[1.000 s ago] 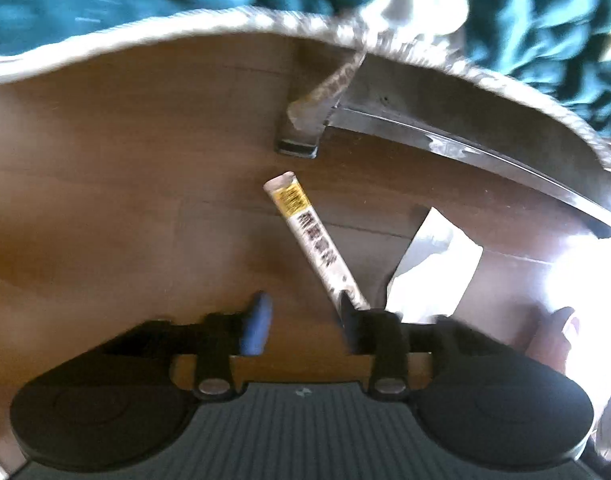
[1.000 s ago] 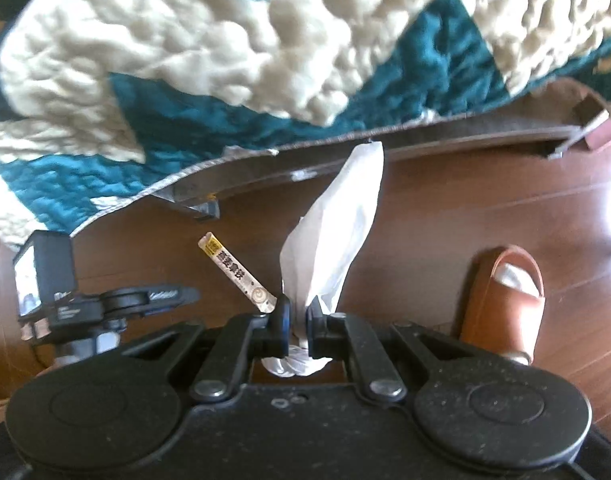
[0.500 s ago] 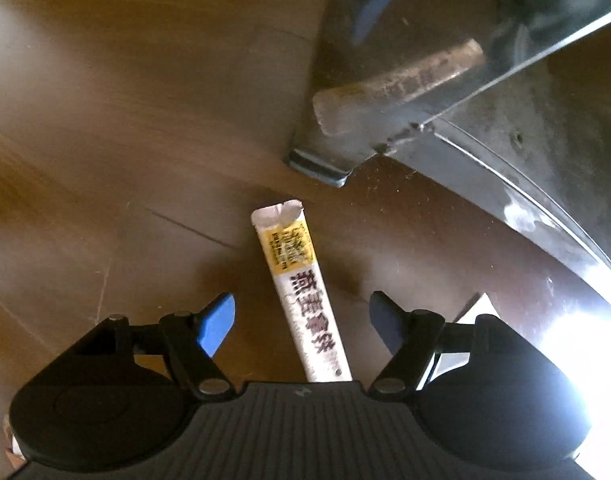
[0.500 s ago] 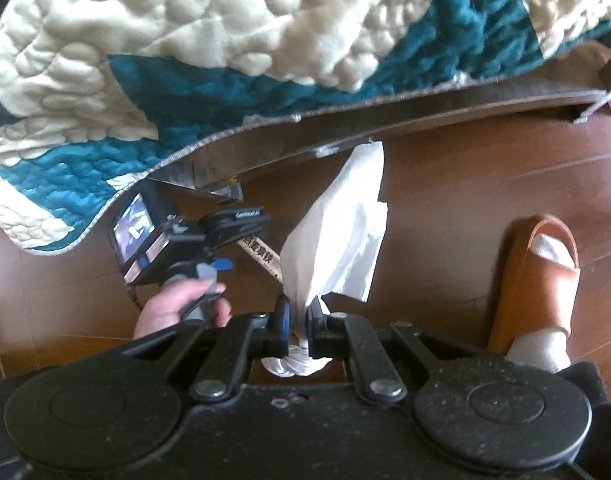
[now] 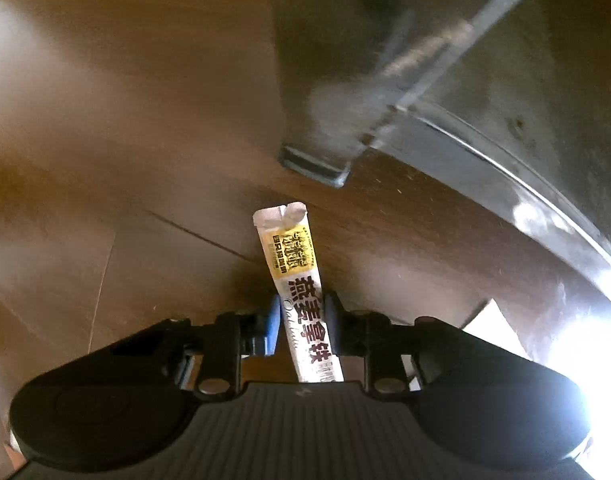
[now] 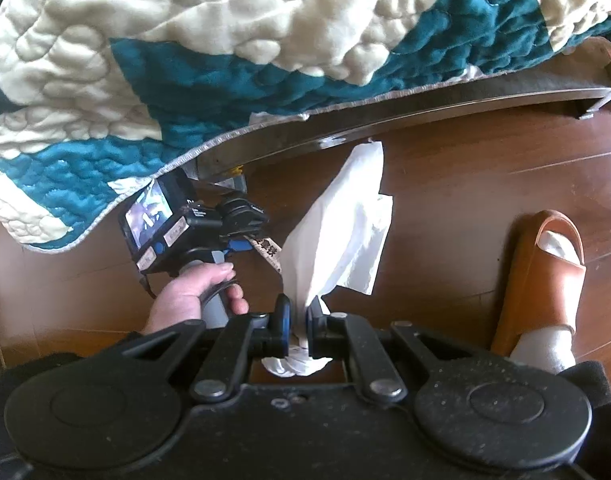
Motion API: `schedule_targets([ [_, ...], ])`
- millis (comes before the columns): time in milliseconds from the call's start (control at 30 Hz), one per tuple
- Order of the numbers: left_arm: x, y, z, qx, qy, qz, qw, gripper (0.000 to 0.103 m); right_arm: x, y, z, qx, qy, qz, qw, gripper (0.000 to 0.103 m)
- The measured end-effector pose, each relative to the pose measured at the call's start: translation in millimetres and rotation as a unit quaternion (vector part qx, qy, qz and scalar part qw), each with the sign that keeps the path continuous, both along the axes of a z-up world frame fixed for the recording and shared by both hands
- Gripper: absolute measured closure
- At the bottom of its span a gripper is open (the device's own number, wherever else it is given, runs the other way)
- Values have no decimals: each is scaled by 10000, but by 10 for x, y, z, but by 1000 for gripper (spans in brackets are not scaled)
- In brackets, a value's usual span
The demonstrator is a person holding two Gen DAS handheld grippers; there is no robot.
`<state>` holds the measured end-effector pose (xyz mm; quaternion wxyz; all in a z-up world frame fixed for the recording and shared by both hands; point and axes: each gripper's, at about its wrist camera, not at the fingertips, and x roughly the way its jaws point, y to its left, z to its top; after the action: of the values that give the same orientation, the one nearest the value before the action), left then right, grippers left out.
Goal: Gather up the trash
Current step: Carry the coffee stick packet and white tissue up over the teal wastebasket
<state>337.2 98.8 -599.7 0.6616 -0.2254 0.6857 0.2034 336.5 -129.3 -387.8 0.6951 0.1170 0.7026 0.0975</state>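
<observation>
Beside the bed frame, the left gripper clamps a sachet wrapper on the wood floor. The right gripper pinches a white tissue.

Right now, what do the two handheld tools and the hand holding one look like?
Both are black plastic with round housings and blue finger pads: left tool, right tool. The left tool carries a small lit screen and a grey grip, held by a bare left hand.

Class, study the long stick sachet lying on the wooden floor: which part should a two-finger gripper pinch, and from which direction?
Pinch the stick sachet across its narrow width near mid-length, coming along its long axis from the untorn end. It lies flat and slim, so the left gripper straddles both long edges.
</observation>
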Motion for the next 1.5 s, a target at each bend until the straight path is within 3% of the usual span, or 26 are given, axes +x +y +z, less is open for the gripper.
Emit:
schedule_targets([
  [267,-266,-145,265,-71,35,-462,9989,81,-52,56,-8,-243,-213,184,9993,96],
  [533,-730,-284,841,-130,23,-786,9968,81,-135,30,17,-472,-364,25,9982,97],
  [733,-874,-293,1302,-107,-92,-953,9953,81,-454,-10,202,-559,-363,44,9978,97],
  [967,-998,-378,2190,81,-783,-1433,9865,81,-773,100,866,-577,-1285,686,9877,97],
  [1200,-1174,-359,3307,218,-1658,-1532,9739,81,-944,41,1736,-523,-2060,1003,9720,97],
  [1500,-1329,-454,4457,449,-2706,-1829,9441,81,-1162,49,2753,-636,-3104,1320,9392,97],
])
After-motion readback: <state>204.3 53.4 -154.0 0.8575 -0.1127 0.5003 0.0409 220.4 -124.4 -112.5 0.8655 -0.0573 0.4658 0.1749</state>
